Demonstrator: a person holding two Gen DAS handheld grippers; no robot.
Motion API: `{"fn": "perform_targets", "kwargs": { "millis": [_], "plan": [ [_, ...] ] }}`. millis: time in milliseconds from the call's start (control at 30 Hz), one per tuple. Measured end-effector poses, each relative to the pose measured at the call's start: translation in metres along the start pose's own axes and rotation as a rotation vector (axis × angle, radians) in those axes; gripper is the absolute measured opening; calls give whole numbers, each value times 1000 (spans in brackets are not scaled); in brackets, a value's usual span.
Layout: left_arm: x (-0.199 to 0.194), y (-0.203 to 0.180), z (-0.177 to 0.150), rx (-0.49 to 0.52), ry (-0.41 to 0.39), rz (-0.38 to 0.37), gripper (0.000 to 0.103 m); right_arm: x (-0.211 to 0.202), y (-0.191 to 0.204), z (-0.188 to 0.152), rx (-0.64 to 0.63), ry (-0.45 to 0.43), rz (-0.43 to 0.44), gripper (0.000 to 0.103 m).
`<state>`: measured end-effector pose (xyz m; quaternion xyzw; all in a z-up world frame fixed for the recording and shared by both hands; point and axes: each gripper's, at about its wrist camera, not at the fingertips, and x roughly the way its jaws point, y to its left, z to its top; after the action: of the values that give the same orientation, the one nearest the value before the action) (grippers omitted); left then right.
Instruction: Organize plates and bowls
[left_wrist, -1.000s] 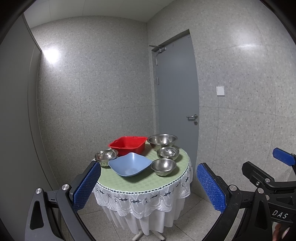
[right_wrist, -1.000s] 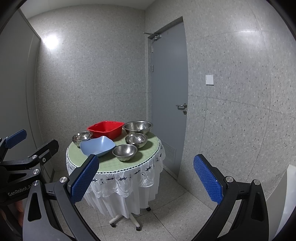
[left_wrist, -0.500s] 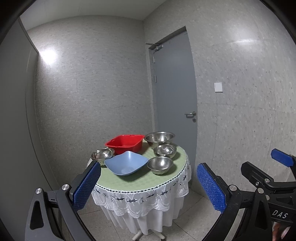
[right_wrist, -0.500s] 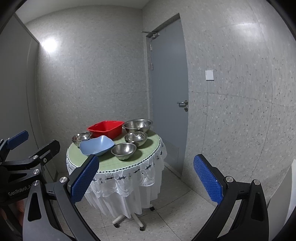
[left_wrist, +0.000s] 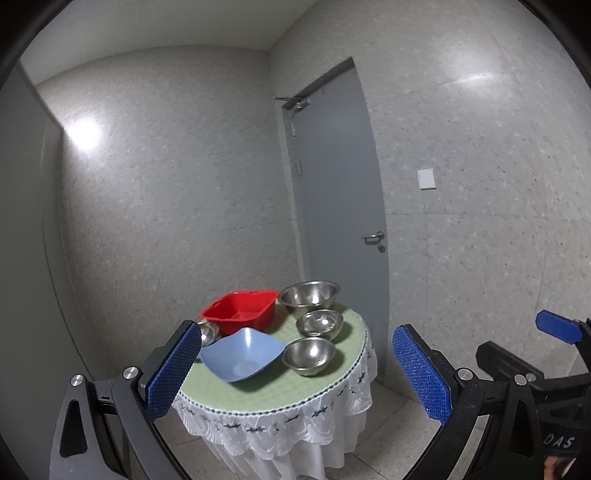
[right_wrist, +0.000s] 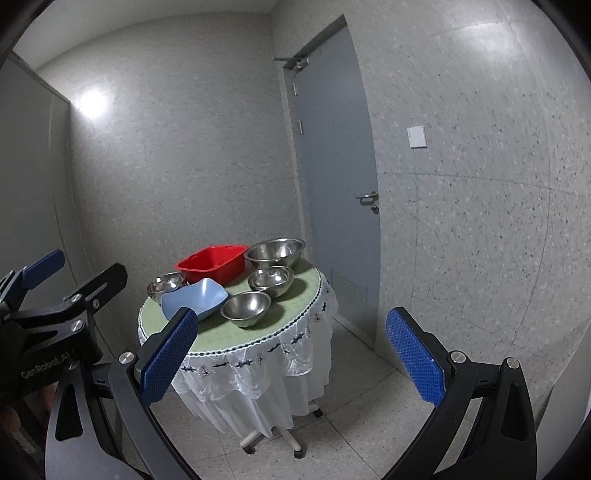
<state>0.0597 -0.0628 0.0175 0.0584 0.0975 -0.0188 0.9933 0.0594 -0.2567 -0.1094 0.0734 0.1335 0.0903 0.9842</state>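
Left tool (left_wrist: 295, 373) and right tool (right_wrist: 291, 354) both wide apart, holding nothing, well short of round tabletop (right_wrist: 221, 338), red tub (right_wrist: 212, 264), blue dish (right_wrist: 194, 299), steel bowls (right_wrist: 245, 308)

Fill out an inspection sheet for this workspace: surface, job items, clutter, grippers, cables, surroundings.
Surface: round table with green top and white lace skirt, on a wheeled base.
Job's things: red basin, blue bowl, four steel bowls, all separate, none stacked.
Clutter: nothing seen.
Grippers: left gripper and right gripper both open, empty, short of the table.
Cables: nothing seen.
Surroundings: grey door shut, wall switch, speckled walls, tiled floor.
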Motion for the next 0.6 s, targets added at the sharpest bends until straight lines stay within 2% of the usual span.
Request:
{"fn": "perform_targets", "kwargs": {
  "millis": [267, 433, 600],
  "plan": [
    [53, -9, 26, 104, -46, -8, 102, 35, -26, 5, 42, 65, -49, 103],
    [96, 10, 45, 61, -35, 2, 102, 70, -26, 9, 58, 103, -47, 103],
    [160, 43, 58, 26, -23, 37, 102, 123, -24, 24, 81, 119, -63, 103]
  ]
}}
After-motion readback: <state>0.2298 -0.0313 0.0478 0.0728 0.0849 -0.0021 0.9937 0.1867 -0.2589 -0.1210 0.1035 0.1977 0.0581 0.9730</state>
